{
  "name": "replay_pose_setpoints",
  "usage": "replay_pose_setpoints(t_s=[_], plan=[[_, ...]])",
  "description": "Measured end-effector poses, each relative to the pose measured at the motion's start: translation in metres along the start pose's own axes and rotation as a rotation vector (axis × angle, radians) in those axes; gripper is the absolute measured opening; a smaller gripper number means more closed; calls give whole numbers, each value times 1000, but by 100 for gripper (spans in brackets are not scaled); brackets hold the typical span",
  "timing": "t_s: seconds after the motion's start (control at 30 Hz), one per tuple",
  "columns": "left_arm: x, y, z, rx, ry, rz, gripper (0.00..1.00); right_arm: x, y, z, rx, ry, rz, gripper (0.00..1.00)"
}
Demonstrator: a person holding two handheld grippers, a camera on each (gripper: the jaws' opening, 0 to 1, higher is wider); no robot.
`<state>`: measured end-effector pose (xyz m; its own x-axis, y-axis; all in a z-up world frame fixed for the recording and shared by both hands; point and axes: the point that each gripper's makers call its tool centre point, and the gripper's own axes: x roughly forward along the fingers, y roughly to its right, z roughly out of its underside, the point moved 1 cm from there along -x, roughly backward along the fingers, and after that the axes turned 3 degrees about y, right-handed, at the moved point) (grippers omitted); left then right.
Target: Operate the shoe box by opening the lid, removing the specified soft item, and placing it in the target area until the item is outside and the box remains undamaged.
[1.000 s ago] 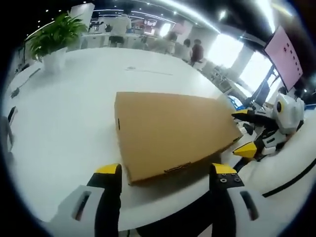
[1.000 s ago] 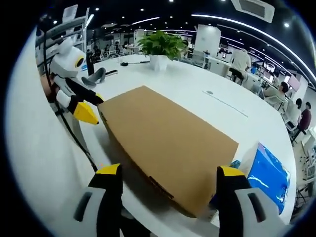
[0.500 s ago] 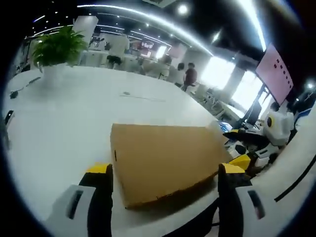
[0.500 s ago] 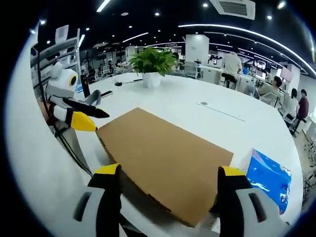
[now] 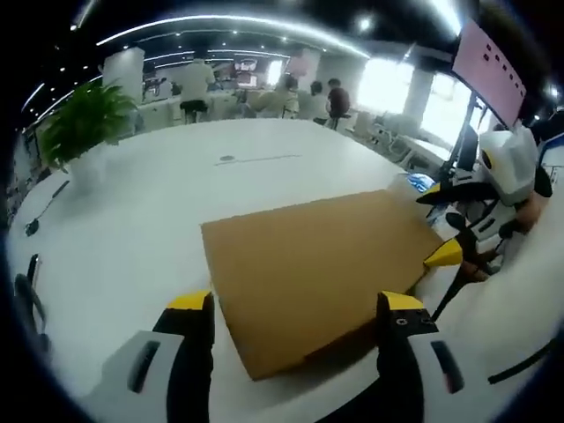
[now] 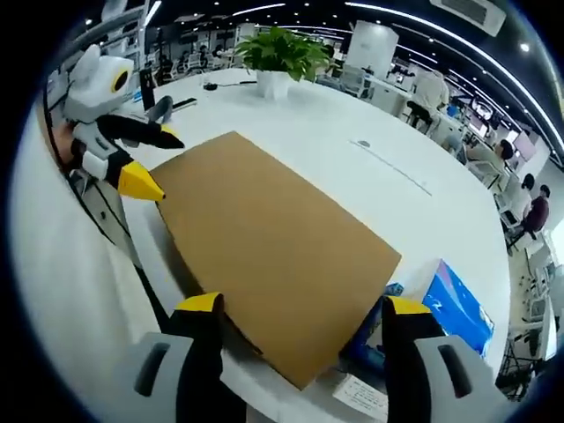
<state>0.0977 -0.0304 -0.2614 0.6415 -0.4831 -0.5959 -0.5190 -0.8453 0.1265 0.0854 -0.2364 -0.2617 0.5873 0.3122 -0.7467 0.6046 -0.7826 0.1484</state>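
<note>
The shoe box (image 5: 308,273) is seen lying flat on the white surface (image 5: 132,211), lid still down, near the edge closest to the person. The left claw (image 5: 295,308) is held spread, jaws straddling the near corner of the box with nothing gripped; it is also seen in the right gripper view (image 6: 132,163), tips just beside the far-left corner of the lid. The right claw (image 6: 300,313) is likewise spread and empty, hovering over the opposite end; in the left gripper view it is seen (image 5: 445,225) bracketing that end edge. Contact with the cardboard cannot be confirmed from either view. A blue packet (image 6: 458,304) is seen just beside the box on the right, and a potted plant (image 6: 278,57) well apart at the far side. The box is judged light, stiff but crushable: plain cardboard, corners easily dented, lid seam easily torn if pinched hard. Lift is best taken at the lid's edge lip near a corner, with the other claw steadying the base, light squeeze only. The soft item is hidden inside; it can be expected to be limp and compliant, so a pinch at a bunched fold is advised.
</note>
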Motion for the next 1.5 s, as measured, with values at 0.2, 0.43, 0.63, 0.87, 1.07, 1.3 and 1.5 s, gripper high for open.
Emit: replay_pose_setpoints(t_s=[0.2,0.43,0.63,0.87,1.07,1.3,1.5], plan=[[2,-2,5,28,-24,14,75,3,-9,8,57,-26,-42,74],[6,-3,9,-1,-66,35,65,3,-12,13,122,-30,-72,69],[9,-6,10,43,-73,28,65,4,-24,7,88,-9,-87,60],[12,-8,10,12,-72,26,64,8,-28,2,84,-1,-103,62],[15,-9,10,-9,-69,37,65,9,-27,2,85,-16,-105,62],[17,-10,9,-6,-66,41,65,10,-26,2,89,-47,-101,62],[17,-10,9,-13,-69,41,65,10,-26,2,91,-22,-95,62]])
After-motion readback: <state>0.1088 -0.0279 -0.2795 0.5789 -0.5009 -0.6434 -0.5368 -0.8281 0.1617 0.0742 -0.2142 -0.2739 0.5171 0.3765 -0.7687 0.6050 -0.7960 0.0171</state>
